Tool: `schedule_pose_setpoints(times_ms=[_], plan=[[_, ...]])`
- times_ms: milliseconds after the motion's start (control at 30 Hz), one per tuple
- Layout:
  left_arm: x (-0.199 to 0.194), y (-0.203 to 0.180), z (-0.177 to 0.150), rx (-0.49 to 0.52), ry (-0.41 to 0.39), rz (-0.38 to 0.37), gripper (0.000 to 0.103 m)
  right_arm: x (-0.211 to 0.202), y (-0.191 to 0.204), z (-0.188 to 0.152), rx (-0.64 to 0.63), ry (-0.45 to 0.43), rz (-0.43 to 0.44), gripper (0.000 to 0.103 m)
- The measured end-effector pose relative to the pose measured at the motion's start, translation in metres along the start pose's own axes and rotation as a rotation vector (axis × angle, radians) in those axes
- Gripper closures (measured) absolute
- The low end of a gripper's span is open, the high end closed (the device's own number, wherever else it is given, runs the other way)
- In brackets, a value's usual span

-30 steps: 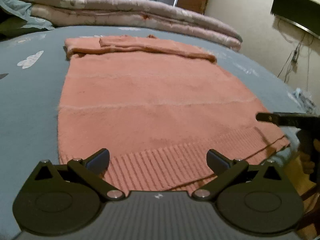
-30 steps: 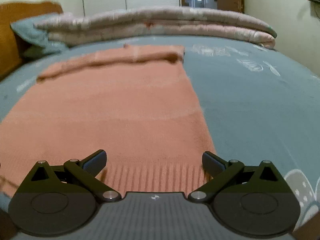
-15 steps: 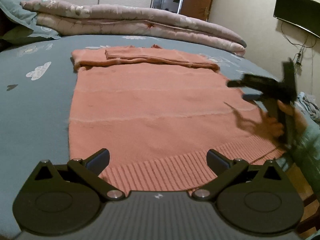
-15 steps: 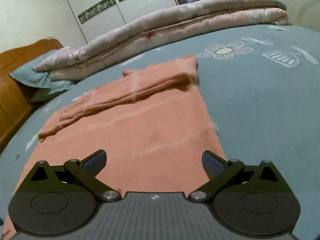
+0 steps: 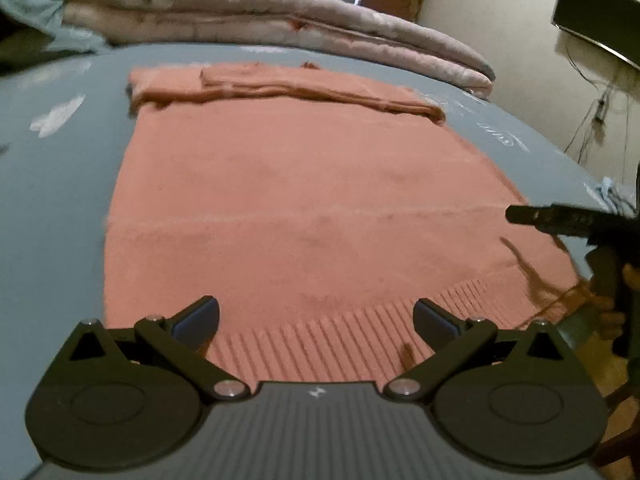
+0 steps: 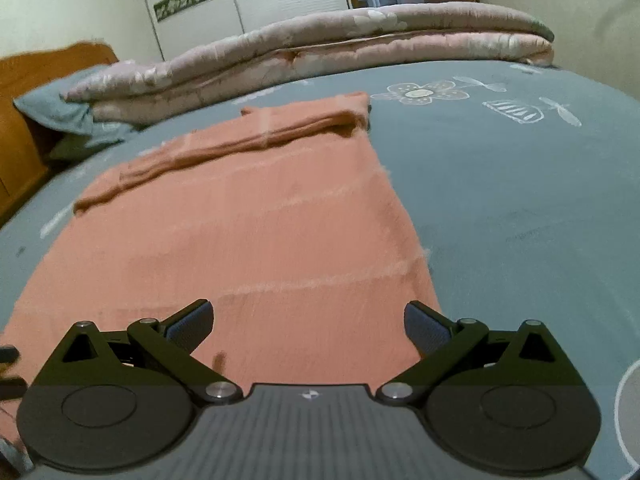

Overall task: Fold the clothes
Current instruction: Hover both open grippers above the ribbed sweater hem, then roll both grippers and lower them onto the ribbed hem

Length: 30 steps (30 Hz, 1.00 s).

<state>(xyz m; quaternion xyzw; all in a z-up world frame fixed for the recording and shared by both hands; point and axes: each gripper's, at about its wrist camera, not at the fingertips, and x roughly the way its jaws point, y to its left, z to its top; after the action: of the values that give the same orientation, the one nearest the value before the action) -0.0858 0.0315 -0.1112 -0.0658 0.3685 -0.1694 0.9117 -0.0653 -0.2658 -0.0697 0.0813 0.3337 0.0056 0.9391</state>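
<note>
Behind sweater [image 5: 304, 208]: rolled quilt [image 6: 320, 52] | left gripper [image 5: 316, 320], right gripper [image 6: 306, 322]: both spread apart, empty

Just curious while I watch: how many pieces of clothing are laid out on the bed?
1. A single salmon-pink sweater lies flat on the grey-blue bedsheet, its sleeves folded across the far end. The folded quilt behind it is bedding. Other clothes could lie outside both views.
</note>
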Motion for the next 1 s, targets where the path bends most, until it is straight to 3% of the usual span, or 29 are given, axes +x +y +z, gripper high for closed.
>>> schedule_pose_setpoints(times_ms=[300, 467, 633, 733, 833, 1000], plan=[[-0.04, 0.015, -0.017, -0.099, -0.08, -0.079, 0.001, 0.005, 0.026, -0.015, -0.131, 0.008, -0.134, 0.0], [-0.078, 0.016, -0.026, -0.054, -0.164, -0.021, 0.001, -0.001, 0.033, -0.007, -0.101, 0.052, -0.156, 0.0], [-0.105, 0.027, -0.044, -0.029, -0.19, 0.075, 0.001, -0.039, 0.08, -0.02, -0.119, -0.093, 0.041, 0.0], [-0.119, 0.034, -0.057, -0.027, -0.203, 0.111, 0.001, -0.055, 0.126, -0.038, -0.272, -0.17, 0.163, 0.0], [-0.129, 0.04, -0.069, -0.019, -0.204, 0.119, 0.001, -0.057, 0.17, -0.058, -0.451, -0.19, 0.258, 0.001], [-0.131, 0.043, -0.077, 0.029, -0.178, 0.163, 0.001, -0.046, 0.227, -0.095, -0.82, -0.186, 0.28, 0.011]])
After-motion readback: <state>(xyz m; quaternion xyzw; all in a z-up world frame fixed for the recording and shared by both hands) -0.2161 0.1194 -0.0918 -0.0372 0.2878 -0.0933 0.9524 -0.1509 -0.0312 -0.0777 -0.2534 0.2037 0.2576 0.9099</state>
